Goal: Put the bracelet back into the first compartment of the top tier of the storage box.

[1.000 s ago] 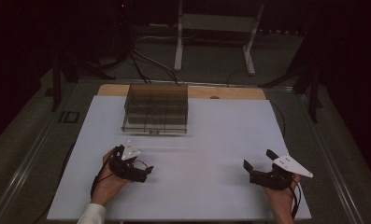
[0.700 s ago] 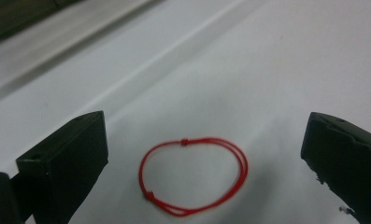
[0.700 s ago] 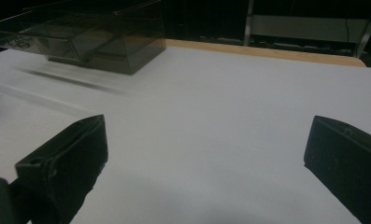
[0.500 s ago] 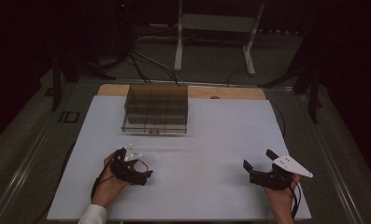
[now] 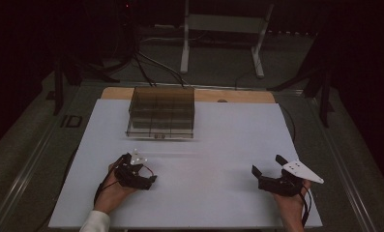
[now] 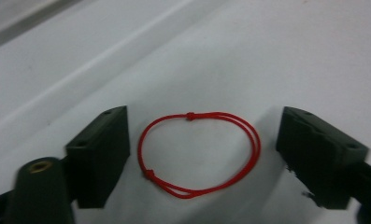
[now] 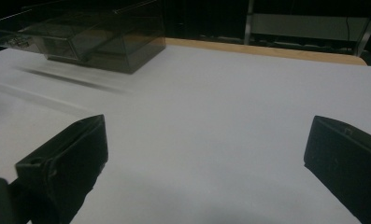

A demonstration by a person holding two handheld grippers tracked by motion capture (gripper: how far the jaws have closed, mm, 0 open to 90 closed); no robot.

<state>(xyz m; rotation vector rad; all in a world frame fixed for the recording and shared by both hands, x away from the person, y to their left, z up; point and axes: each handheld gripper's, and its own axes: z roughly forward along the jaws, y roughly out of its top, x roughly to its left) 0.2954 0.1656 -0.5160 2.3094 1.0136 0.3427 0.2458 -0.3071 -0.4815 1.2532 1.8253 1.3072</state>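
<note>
Lying flat, red string loop (image 6: 199, 156) runs jaw to jaw; left hand-held gripper (image 6: 202, 154) spread, closing, untouched.

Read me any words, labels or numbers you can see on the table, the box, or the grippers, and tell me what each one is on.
"ID": pale letters on the dark surround left of the white table top.
Small label on the front edge of the clear box: too small to read.
Nothing written on the red string loop, the left gripper or the right gripper.

White mat (image 5: 218, 145) open between hands; only clear box (image 5: 161, 112) blocks far left-centre.
</note>
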